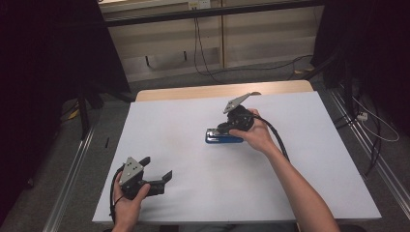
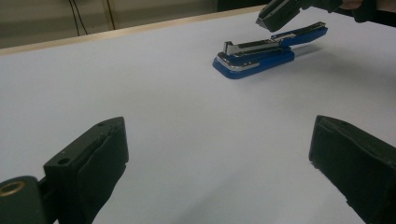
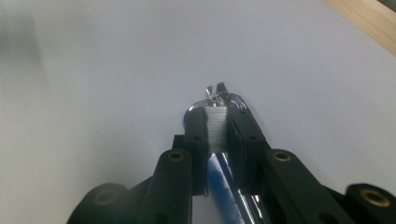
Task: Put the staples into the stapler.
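The right gripper (image 3: 217, 135) is clamping a silvery staple strip (image 3: 215, 128) over the opened blue metal stapler (image 2: 261, 51), loading unfinished, while the left gripper (image 2: 219, 154) is gaping empty above the white tabletop (image 1: 193, 159)

The table (image 1: 145, 94) bore a white sheet (image 1: 193, 159) (wood showed at the far edge). A blue stapler (image 1: 223, 138) lay on it.

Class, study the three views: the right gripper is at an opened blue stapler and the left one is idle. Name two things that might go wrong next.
1. The right gripper pinches a thin strip of staples above the open stapler; the strip might break or slip out.
2. Nothing steadies the stapler: the left gripper is open and far off, so a push might slide it across the table.
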Motion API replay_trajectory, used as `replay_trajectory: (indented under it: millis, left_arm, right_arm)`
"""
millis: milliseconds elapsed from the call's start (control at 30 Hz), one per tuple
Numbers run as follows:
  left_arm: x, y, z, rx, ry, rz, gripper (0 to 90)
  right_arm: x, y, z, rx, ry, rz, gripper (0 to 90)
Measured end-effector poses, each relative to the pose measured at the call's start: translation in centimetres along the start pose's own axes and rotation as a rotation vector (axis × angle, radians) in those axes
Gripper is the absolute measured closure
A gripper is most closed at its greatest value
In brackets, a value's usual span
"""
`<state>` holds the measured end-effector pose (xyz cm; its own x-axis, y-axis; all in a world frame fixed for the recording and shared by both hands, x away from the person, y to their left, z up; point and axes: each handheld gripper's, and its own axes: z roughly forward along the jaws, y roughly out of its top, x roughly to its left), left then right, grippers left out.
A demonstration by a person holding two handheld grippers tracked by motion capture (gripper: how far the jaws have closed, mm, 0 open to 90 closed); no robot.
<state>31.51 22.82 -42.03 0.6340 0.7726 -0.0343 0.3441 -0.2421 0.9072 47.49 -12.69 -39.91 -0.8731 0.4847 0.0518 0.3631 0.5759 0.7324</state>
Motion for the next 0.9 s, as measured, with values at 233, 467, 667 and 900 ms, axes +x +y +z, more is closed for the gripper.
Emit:
replay_trajectory:
  millis: [233, 467, 667, 900]
  left_arm:
    - [0.0, 0.0, 0.0, -0.003, -0.005, 0.004, 5.0]
    - [0.1, 0.0, -0.1, -0.001, -0.002, 0.006, 5.1]
    - [0.1, 0.0, -0.1, 0.000, -0.007, 0.006, 5.1]
    - [0.0, 0.0, -0.1, 0.000, -0.011, 0.004, 5.2]
  right_arm:
    - [-0.3, 0.7, 0.6, -0.006, 0.014, -0.002, 79.0]
    - [-0.6, 1.3, 1.4, 0.009, -0.001, -0.021, 79.0]
    - [-0.8, 1.6, 1.8, 0.024, -0.003, -0.043, 79.0]
    - [-1.2, 1.8, 2.5, 0.058, 0.016, -0.057, 79.0]
